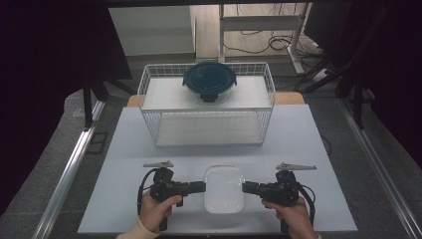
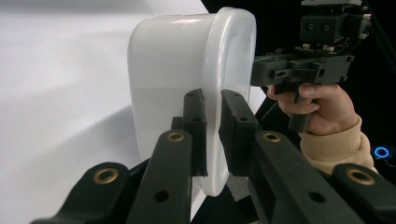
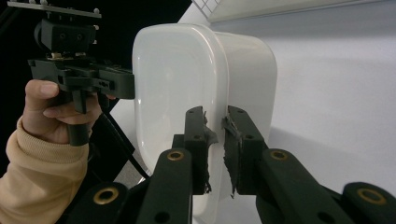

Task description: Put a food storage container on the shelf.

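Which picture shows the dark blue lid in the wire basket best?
The high view: the dark blue lid sits whole on its bowl in the wire basket. The right gripper view catches just a corner of that basket.

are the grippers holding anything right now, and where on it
Both hold the white container by its rim: the left gripper clamps its left edge, the right gripper its right edge, jaws shut across the lip.

You have two grippers (image 1: 199,187) (image 1: 247,187), one white dish (image 1: 223,189), one wire basket (image 1: 149,82) and one lidded bowl (image 1: 209,79).
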